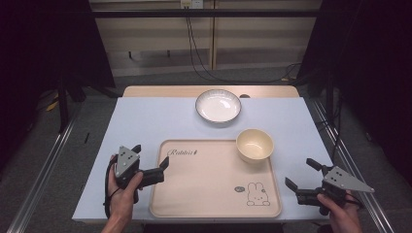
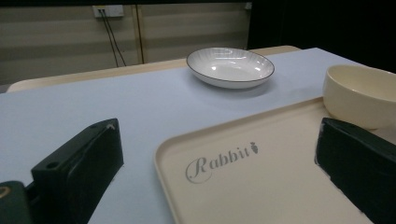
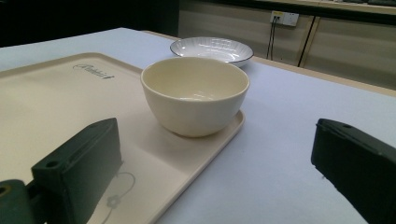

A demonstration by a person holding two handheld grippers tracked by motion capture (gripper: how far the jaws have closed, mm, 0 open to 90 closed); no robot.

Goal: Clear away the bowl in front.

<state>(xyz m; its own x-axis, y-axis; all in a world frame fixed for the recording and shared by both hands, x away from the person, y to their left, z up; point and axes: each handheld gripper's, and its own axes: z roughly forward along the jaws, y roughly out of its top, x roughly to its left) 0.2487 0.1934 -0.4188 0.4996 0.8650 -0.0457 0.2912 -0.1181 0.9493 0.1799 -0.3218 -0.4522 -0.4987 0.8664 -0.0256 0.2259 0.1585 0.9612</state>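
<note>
Sitting at the tray's one-o'clock corner, cream bowl is untouched; white plate beyond at twelve. Left gripper straddles the tray's nine-o'clock edge, jaws apart. Right gripper at four, jaws apart.

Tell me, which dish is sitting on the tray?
The deep cream bowl, in the tray's far right corner. The flat white plate with the dark rim sits behind it on the table.

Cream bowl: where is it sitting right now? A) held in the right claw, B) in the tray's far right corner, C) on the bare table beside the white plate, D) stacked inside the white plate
B: the cream bowl rests in the far right corner of the tray, apart from the white plate, and both claws are open and empty.
</note>
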